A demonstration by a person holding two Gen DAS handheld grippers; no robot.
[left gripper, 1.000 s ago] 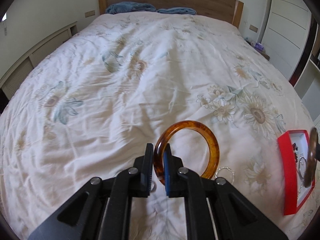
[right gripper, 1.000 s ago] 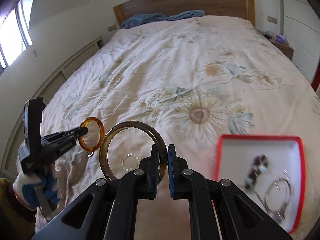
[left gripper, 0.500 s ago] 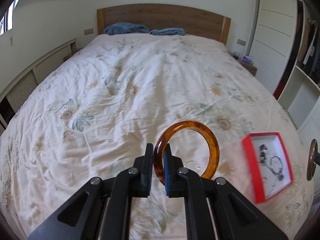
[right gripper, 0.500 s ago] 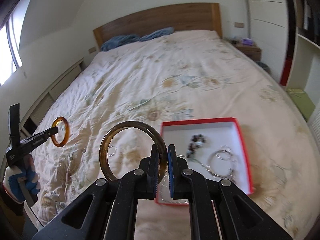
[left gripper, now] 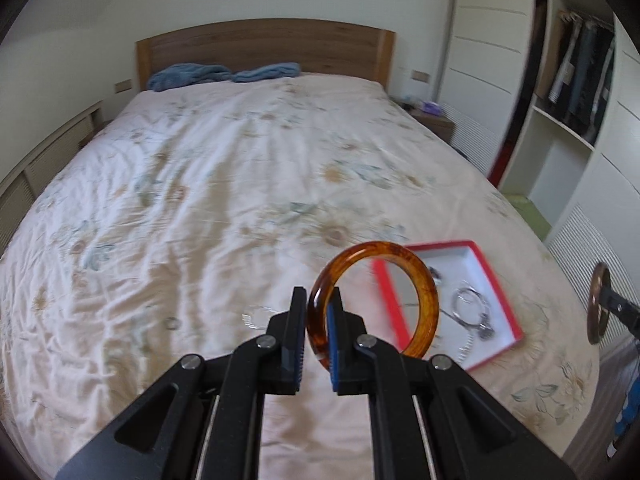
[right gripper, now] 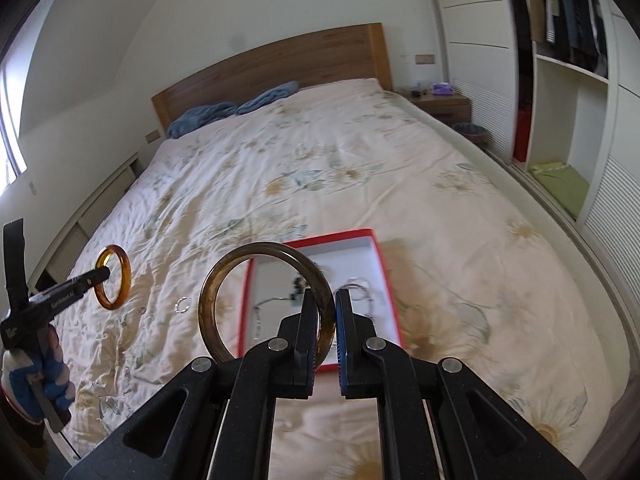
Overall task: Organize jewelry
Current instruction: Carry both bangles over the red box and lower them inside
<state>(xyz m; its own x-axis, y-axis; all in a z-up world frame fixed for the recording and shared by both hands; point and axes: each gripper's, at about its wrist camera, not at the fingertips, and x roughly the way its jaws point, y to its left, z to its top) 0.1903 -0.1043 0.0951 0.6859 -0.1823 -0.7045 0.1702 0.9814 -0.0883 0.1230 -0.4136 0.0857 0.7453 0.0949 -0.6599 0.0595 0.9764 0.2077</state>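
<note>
My left gripper (left gripper: 317,312) is shut on an amber bangle (left gripper: 424,280), held upright above the bed; it also shows in the right wrist view (right gripper: 120,260). My right gripper (right gripper: 327,308) is shut on a larger brown translucent bangle (right gripper: 216,280), held above the red jewelry box (right gripper: 384,280). The box (left gripper: 496,280) lies on the floral bedspread near the bed's foot, with a silver bracelet (left gripper: 468,304), a dark beaded piece (right gripper: 298,284) and a chain inside. A clear bracelet (left gripper: 256,314) and a small ring (left gripper: 172,323) lie on the bedspread.
The bed (left gripper: 240,168) has a wooden headboard (left gripper: 260,48) and blue pillows (left gripper: 224,72). A nightstand (right gripper: 440,102) and white wardrobe with open shelves (left gripper: 560,128) stand at the right. A low wall panel (left gripper: 48,152) runs along the left.
Both grippers have risen and pulled back from the bedspread with their bangles. The views now take in the whole bed, and the red box has shifted toward the centre of each.
</note>
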